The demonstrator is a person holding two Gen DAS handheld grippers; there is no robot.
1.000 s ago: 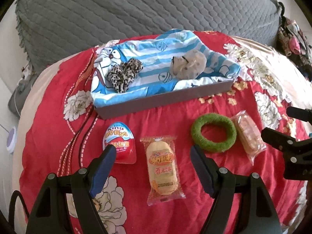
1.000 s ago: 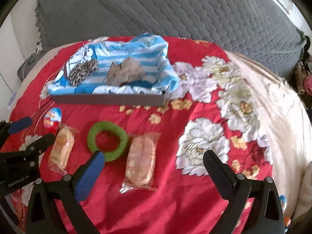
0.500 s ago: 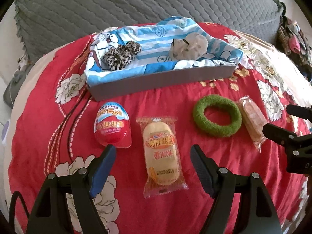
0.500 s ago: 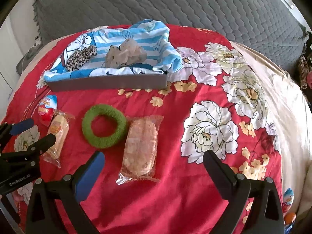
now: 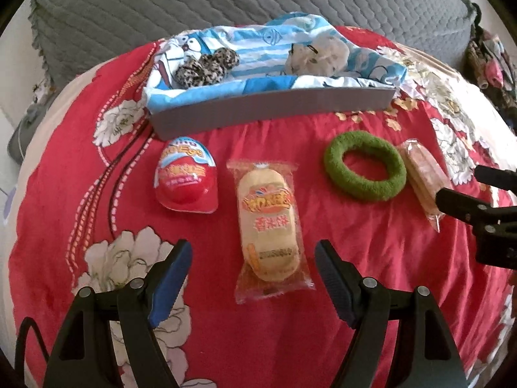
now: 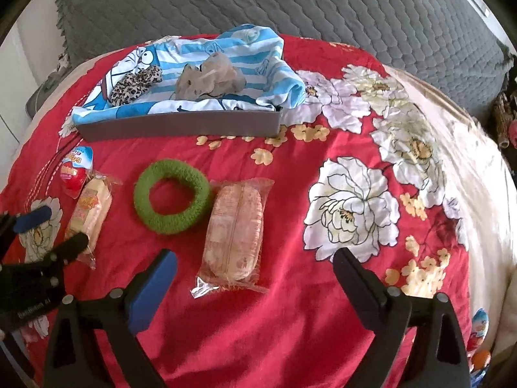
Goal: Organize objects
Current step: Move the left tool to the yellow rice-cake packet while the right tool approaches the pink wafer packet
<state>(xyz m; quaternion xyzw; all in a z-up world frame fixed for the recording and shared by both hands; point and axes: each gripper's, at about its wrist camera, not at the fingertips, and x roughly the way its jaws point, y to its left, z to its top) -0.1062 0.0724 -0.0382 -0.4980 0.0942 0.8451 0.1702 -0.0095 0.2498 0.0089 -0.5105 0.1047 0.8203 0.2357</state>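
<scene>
On the red flowered bedspread lie a red toy egg [image 5: 185, 177], a yellow wrapped snack [image 5: 268, 226], a green fuzzy ring [image 5: 365, 169] and a pink wrapped snack [image 6: 234, 231]. Behind them stands a grey tray [image 5: 274, 111] lined with blue striped cloth, holding a leopard scrunchie [image 5: 206, 68] and a beige scrunchie [image 5: 318, 53]. My left gripper [image 5: 253, 258] is open, its fingers on either side of the yellow snack's near end. My right gripper [image 6: 255, 266] is open over the near end of the pink snack. Both are empty.
A grey quilted pillow [image 6: 290, 3] lies behind the tray. The bedspread turns cream at the right [image 6: 468, 177]. Another toy egg [image 6: 478, 326] lies at the bed's right edge. Clutter [image 5: 491, 61] sits at the far right.
Both grippers have moved forward and lower towards the items. The yellow snack now lies between the left fingers and the pink snack between the right fingers. Jaws stay open.
</scene>
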